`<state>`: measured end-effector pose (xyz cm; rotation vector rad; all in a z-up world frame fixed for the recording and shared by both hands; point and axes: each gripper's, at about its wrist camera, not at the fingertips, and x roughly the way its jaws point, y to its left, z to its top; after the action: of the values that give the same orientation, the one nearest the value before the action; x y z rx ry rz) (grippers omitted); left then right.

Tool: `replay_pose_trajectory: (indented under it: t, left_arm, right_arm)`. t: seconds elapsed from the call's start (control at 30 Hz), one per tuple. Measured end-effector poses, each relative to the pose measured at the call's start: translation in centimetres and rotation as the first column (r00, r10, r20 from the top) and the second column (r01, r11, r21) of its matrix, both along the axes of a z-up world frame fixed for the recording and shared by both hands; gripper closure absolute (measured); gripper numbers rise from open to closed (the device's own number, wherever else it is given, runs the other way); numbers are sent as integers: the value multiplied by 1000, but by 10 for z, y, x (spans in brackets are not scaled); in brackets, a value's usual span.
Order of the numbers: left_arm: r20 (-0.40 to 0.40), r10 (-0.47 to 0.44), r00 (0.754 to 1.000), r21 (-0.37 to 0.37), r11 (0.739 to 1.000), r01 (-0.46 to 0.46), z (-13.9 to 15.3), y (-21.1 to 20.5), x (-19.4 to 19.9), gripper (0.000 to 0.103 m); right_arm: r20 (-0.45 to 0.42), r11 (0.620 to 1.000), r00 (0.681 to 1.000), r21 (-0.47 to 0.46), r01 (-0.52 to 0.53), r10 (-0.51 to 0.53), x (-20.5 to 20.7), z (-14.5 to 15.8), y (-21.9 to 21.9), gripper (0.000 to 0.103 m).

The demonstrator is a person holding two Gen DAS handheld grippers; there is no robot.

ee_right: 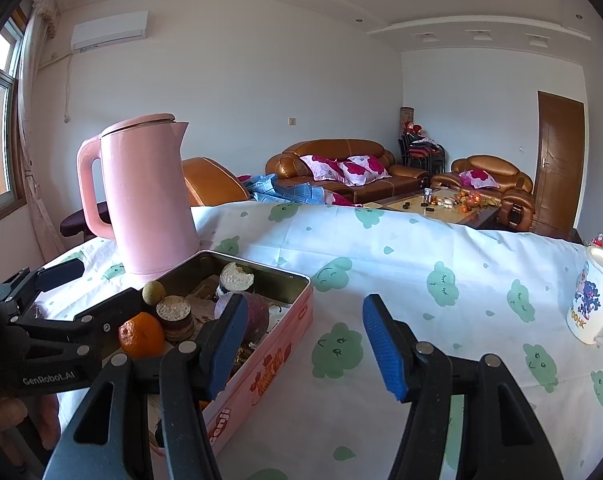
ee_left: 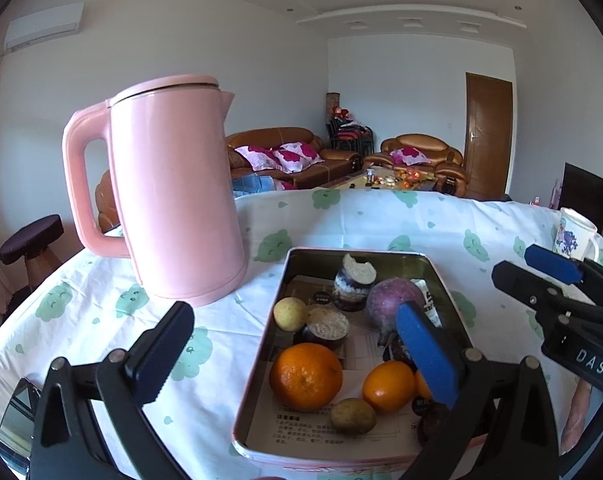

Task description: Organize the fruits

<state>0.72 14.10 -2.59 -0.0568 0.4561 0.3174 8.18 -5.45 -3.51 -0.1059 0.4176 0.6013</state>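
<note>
A pink tin (ee_left: 357, 252) lies open on the table. In it are a large orange (ee_left: 306, 376), a smaller orange (ee_left: 387, 386), two small yellow-brown fruits (ee_left: 290, 314), a round purple fruit (ee_left: 395, 300) and cut purple-skinned pieces (ee_left: 353, 284). My left gripper (ee_left: 293, 320) hangs open over the tin's near end, with its blue pad (ee_left: 425, 356) in front of the right-hand fruits and nothing gripped. My right gripper (ee_right: 305, 340) stands open over bare cloth just right of the tin (ee_right: 261, 360). The left wrist view shows the right gripper (ee_left: 517, 264) at the tin's right.
A tall pink kettle (ee_left: 173, 200) stands close behind the tin's left corner. Near the table's right edge stands a white printed mug (ee_right: 593, 300). White cloth with green prints (ee_right: 421, 272) covers the table. Sofas and a low table lie beyond.
</note>
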Motion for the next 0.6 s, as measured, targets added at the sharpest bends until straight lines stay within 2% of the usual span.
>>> replay_pose_trajectory:
  t: [0.1, 0.17, 0.2, 0.6]
  left_arm:
    - [8, -1, 1000, 8, 1000, 1, 1, 0, -1, 0]
    - [10, 2, 1000, 15, 1000, -2, 1, -3, -1, 0]
    - [9, 3, 1000, 20, 1000, -3, 1, -4, -1, 0]
    - [-7, 5, 1000, 35, 999, -4, 0, -6, 0, 0]
  right_arm:
    - [-4, 1000, 1000, 0, 3, -3, 0, 0, 0, 40]
    - [-11, 1000, 1000, 3, 11, -11, 2, -1, -2, 20]
    - [-12, 1000, 1000, 9, 16, -16, 2, 0, -3, 18]
    - [-6, 1000, 1000, -6, 1, -1, 0, 0, 0, 18]
